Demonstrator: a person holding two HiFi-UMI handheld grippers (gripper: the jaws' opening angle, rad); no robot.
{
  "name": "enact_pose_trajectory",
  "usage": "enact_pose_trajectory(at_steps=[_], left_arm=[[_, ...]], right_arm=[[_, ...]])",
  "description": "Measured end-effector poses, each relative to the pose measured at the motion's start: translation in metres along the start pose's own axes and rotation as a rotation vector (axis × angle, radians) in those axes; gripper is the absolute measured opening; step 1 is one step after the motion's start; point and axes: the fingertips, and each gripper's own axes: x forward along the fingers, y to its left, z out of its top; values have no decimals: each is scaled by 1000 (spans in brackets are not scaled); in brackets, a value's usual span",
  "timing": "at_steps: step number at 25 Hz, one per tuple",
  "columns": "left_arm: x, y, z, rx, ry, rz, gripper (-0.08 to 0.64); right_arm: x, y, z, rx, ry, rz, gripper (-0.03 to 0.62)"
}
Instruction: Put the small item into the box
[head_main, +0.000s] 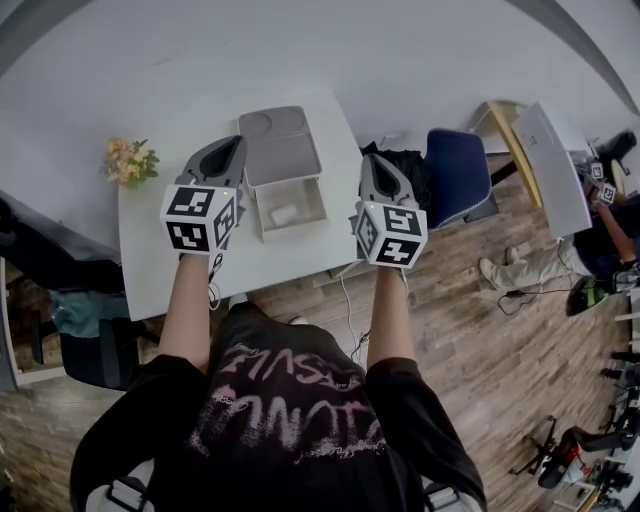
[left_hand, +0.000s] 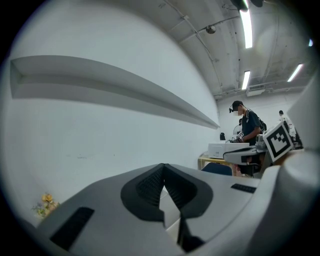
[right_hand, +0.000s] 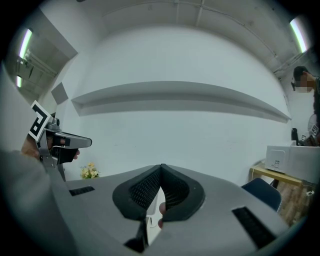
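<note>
An open pale box (head_main: 262, 222) stands on the white table (head_main: 160, 270), its lid (head_main: 278, 145) folded back behind it. A small white item (head_main: 285, 214) lies inside the box. My left gripper (head_main: 233, 152) hovers to the left of the box and is shut with nothing in it. My right gripper (head_main: 376, 166) is raised over the table's right edge, also shut and empty. In the left gripper view the jaws (left_hand: 164, 172) meet at their tips and point at the white wall. The jaws in the right gripper view (right_hand: 161, 172) stand the same way.
A bunch of yellow flowers (head_main: 130, 160) lies at the table's far left corner. A blue chair (head_main: 457, 175) stands right of the table, with a dark bag beside it. Cables trail over the wood floor. A person (left_hand: 247, 125) stands at a desk further right.
</note>
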Motion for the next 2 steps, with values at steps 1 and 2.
enact_pose_trajectory(at_steps=[1, 2], left_arm=[[0, 0, 0, -1, 1, 0, 2], [0, 0, 0, -1, 2, -1, 3]], right_arm=[[0, 0, 0, 0, 0, -1, 9], [0, -1, 0, -1, 0, -2, 9]])
